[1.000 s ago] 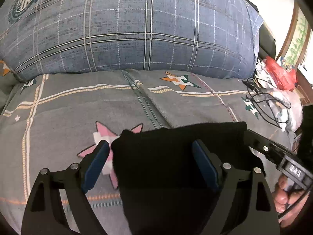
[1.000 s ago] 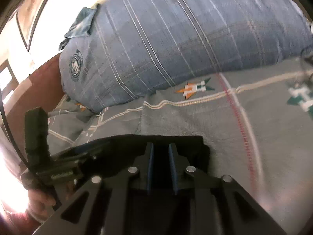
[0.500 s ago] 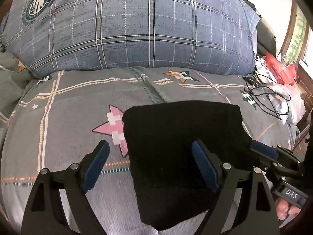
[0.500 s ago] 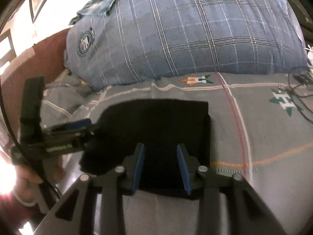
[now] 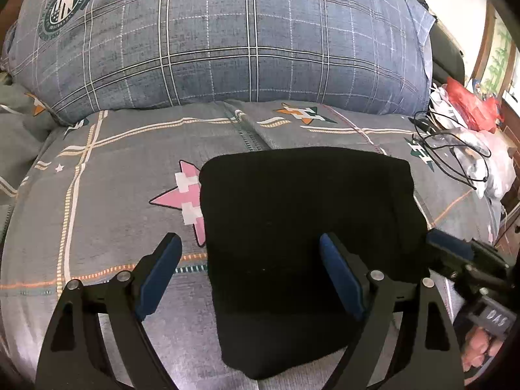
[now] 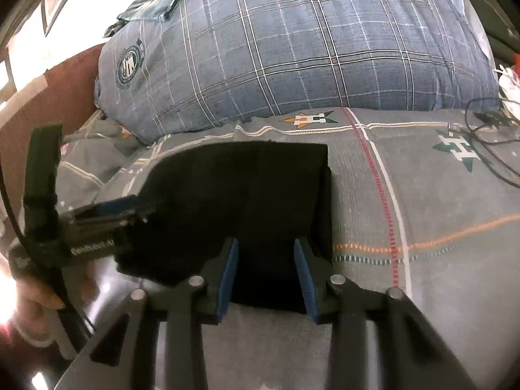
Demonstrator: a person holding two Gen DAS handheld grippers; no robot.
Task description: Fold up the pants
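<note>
Bed cover (image 5: 107, 214): grey, printed with stripes and stars, spreading under everything.
Pillow (image 5: 227, 39): big, blue and checked, with a round badge near one corner, lying along the far edge of the cover.
Pants (image 5: 305, 227): black, folded into a compact, roughly square stack, lying flat on the cover in front of the pillow and partly covering a pink star (image 5: 182, 195).
Clutter (image 5: 468, 110): bags and a black cable (image 5: 455, 152) sitting off at the cover's far right side.
Left gripper (image 5: 250, 273): hovering over the near left part of the pants, jaws standing wide apart, gripping nothing.
Right gripper (image 6: 265, 274): jaws opening over the near edge of the pants; the blue pads (image 6: 227, 276) are not pinching the cloth.
Hands (image 5: 477, 347): showing only in part, blurred, behind each gripper.
</note>
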